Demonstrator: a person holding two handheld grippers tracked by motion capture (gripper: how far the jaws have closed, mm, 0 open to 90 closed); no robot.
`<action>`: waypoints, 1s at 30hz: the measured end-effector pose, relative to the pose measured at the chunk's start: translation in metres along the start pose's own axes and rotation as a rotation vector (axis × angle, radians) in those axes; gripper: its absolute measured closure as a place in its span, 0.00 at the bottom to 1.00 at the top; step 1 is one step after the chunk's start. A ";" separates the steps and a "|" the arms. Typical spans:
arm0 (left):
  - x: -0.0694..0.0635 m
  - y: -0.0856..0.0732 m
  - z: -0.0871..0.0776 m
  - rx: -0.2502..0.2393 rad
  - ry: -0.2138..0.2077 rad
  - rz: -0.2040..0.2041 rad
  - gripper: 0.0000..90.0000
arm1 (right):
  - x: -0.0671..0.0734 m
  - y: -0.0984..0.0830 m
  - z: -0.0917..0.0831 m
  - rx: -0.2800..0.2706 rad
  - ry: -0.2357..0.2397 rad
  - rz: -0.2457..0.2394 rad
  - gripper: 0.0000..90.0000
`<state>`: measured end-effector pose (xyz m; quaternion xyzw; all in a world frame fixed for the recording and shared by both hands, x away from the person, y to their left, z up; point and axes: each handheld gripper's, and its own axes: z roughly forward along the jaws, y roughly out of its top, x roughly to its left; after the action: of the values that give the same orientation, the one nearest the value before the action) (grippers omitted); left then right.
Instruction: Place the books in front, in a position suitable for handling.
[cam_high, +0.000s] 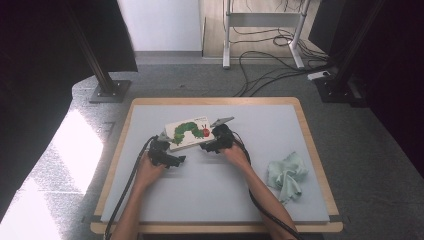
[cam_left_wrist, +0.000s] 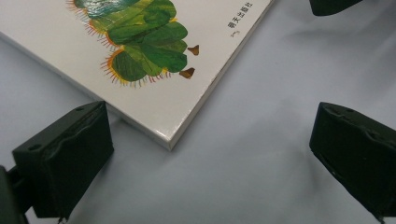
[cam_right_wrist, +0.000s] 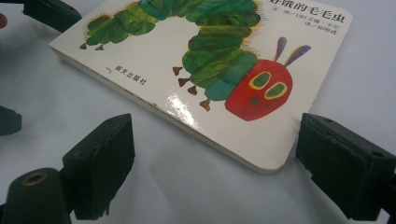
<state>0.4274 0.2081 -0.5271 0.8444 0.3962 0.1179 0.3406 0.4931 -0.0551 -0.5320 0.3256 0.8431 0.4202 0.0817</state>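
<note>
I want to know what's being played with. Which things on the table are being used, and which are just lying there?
In use:
- flat white board book with a green caterpillar
- left black two-jaw gripper, open
- right black two-jaw gripper, open

Lying about:
- crumpled pale green cloth

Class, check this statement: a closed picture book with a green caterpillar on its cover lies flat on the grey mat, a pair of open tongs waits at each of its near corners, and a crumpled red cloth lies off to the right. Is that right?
Not quite. The cloth is pale green, not red, as the high view shows. The rest stands: the picture book lies closed and flat on the grey mat, with the left tongs and the right tongs open at its near corners.
</note>
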 end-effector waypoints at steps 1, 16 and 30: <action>-0.001 -0.001 -0.001 -0.001 -0.001 0.001 0.00 | 0.001 -0.001 -0.001 0.000 0.003 0.003 0.12; -0.023 -0.012 -0.009 0.008 -0.007 0.012 0.00 | 0.018 -0.022 -0.022 -0.002 0.025 0.004 0.13; -0.043 -0.021 -0.015 0.010 -0.020 0.035 0.00 | 0.036 -0.044 -0.045 0.001 0.044 -0.013 0.13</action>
<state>0.3794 0.1930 -0.5270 0.8540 0.3785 0.1135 0.3384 0.4254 -0.0819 -0.5323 0.3107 0.8470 0.4262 0.0658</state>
